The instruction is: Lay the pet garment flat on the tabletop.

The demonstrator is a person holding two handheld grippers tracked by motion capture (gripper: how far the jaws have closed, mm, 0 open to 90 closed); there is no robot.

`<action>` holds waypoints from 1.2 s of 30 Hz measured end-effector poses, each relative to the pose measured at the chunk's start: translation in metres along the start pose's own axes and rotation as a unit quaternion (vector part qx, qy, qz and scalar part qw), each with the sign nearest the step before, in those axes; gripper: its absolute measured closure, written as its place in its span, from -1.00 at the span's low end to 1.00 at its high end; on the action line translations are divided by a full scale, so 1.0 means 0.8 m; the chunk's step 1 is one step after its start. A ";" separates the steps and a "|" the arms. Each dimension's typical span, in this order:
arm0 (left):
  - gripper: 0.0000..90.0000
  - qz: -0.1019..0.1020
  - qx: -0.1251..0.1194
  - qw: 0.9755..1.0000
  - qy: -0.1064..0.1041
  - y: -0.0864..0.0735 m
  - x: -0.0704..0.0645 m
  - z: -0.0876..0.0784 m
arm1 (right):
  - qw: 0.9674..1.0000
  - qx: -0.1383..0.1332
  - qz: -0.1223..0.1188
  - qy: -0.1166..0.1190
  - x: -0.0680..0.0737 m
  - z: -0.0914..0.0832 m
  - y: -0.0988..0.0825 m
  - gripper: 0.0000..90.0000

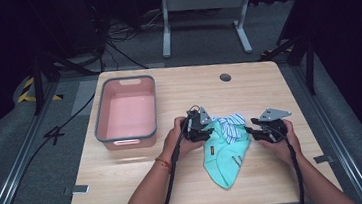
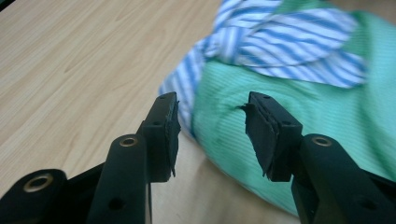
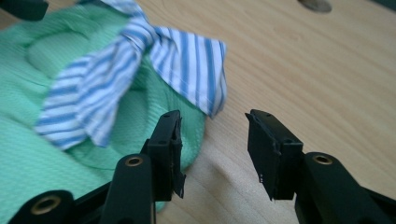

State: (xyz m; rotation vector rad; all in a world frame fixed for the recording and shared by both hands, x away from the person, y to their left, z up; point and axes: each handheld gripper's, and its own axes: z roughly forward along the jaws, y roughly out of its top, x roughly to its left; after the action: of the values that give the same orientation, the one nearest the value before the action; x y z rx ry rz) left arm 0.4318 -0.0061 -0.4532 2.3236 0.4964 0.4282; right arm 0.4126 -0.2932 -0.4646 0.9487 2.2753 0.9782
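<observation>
High view: pink tub [image 1: 126,113] at frame left, absent from both gripper views. Left gripper [image 2: 212,135] and right gripper [image 3: 215,149] jaws spread beside green garment [image 2: 299,135], pinching nothing.

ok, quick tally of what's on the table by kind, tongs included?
Pink bin: 1
Green garment with striped blue-and-white collar: 1
Tongs: 2, left tongs and right tongs, both open
Total: 4

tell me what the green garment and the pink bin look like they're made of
Green garment: soft knit cloth, matte, judging by its fine ribbed texture and folds. Pink bin: probably moulded plastic, smooth and slightly glossy, with a grey rim.
</observation>
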 end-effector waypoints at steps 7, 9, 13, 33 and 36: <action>0.26 0.017 0.021 0.999 -0.028 -0.020 -0.020 -0.015 | 0.997 -0.036 -0.028 0.055 0.028 -0.029 0.015 0.26; 0.26 0.014 0.019 0.999 -0.035 -0.023 -0.022 -0.016 | 0.997 -0.039 -0.031 0.063 0.033 -0.030 0.017 0.26; 0.26 0.023 0.020 0.998 -0.051 -0.032 -0.034 -0.024 | 0.991 -0.037 -0.057 0.117 0.069 -0.030 0.028 0.27; 0.21 -0.014 -0.009 0.997 -0.081 -0.068 -0.044 -0.029 | 0.978 0.020 -0.101 0.180 0.133 0.013 0.023 0.73; 0.21 -0.018 -0.009 0.996 -0.084 -0.068 -0.043 -0.029 | 0.978 0.019 -0.107 0.180 0.133 0.011 0.022 0.84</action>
State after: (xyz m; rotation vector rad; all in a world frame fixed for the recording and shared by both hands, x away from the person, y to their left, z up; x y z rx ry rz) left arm 0.3794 0.0279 -0.4812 2.3059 0.4501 0.2157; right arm 0.3577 -0.2008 -0.4732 0.5558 2.6363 1.0825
